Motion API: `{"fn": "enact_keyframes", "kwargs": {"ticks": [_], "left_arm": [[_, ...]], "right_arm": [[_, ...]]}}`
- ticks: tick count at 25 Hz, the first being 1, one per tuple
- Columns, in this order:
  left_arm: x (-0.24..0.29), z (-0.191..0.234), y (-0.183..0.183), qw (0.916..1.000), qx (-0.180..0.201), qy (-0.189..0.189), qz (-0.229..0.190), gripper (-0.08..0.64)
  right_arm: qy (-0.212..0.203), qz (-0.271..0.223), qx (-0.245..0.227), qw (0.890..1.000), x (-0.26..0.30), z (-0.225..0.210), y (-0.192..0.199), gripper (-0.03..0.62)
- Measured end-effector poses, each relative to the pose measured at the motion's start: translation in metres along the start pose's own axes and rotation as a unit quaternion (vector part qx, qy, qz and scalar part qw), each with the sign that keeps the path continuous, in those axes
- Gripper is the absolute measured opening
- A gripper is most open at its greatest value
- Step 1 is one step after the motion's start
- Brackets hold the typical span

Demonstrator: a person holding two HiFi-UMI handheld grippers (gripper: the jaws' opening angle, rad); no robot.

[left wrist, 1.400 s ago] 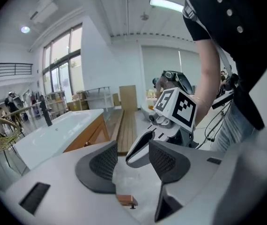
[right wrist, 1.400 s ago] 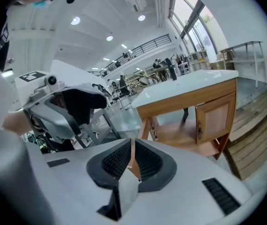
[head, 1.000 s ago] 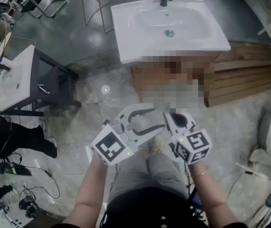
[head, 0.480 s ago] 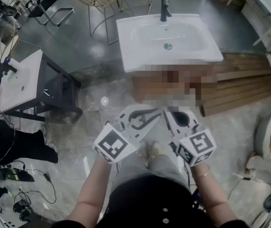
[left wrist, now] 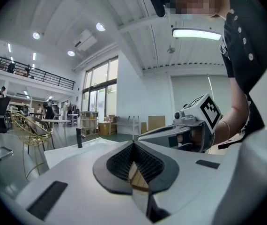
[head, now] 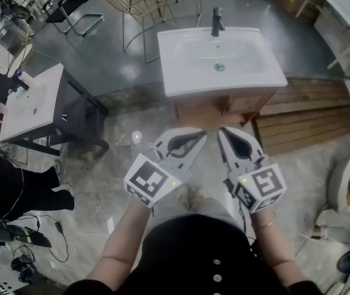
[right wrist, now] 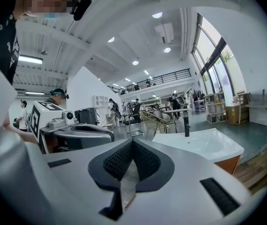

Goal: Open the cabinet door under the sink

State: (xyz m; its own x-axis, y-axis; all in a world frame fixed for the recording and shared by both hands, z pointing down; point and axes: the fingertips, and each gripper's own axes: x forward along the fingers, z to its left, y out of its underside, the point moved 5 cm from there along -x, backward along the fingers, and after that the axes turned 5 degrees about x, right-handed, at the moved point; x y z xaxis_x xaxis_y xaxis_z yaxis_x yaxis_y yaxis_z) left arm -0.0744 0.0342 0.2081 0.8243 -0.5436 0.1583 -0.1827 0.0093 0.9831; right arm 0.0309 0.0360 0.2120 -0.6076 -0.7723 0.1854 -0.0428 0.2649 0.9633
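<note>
The white sink (head: 221, 57) with a black faucet (head: 217, 20) stands ahead of me on a wooden cabinet (head: 224, 106), whose front shows only as a narrow strip under the basin. My left gripper (head: 202, 134) and right gripper (head: 221, 131) hover side by side above the floor, short of the cabinet and apart from it. The left jaws have just been closing and now meet with nothing between them (left wrist: 133, 142). The right jaws are shut and empty too (right wrist: 132, 140). In the right gripper view the basin (right wrist: 203, 144) and a cabinet corner (right wrist: 227, 165) lie ahead to the right.
A dark stand with a white top (head: 31, 103) is at the left, with a person in black (head: 3, 177) and floor cables (head: 15, 238) beside it. A gold wire chair (head: 141, 5) stands behind. Wooden slats (head: 310, 115) lie right of the cabinet.
The left jaws went from wide open to shut. Both grippers rose and now point more level toward the sink. The right jaws stayed shut.
</note>
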Motion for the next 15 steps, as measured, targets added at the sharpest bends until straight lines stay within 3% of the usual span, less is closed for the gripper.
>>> {"fn": "enact_keyframes", "kwargs": {"ticks": [6, 10, 15], "left_arm": [[0.006, 0.004, 0.001, 0.9993, -0.022, -0.028, 0.010, 0.009], [0.009, 0.009, 0.000, 0.9974, -0.030, -0.061, 0.024, 0.009], [0.019, 0.011, 0.003, 0.9958, -0.053, -0.067, 0.032, 0.009]], "right_arm": [[-0.004, 0.016, -0.022, 1.000, 0.001, 0.008, -0.009, 0.009], [-0.005, -0.009, -0.018, 1.000, 0.001, 0.005, -0.016, 0.009], [0.006, -0.015, -0.015, 1.000, -0.003, -0.005, -0.018, 0.009]]}}
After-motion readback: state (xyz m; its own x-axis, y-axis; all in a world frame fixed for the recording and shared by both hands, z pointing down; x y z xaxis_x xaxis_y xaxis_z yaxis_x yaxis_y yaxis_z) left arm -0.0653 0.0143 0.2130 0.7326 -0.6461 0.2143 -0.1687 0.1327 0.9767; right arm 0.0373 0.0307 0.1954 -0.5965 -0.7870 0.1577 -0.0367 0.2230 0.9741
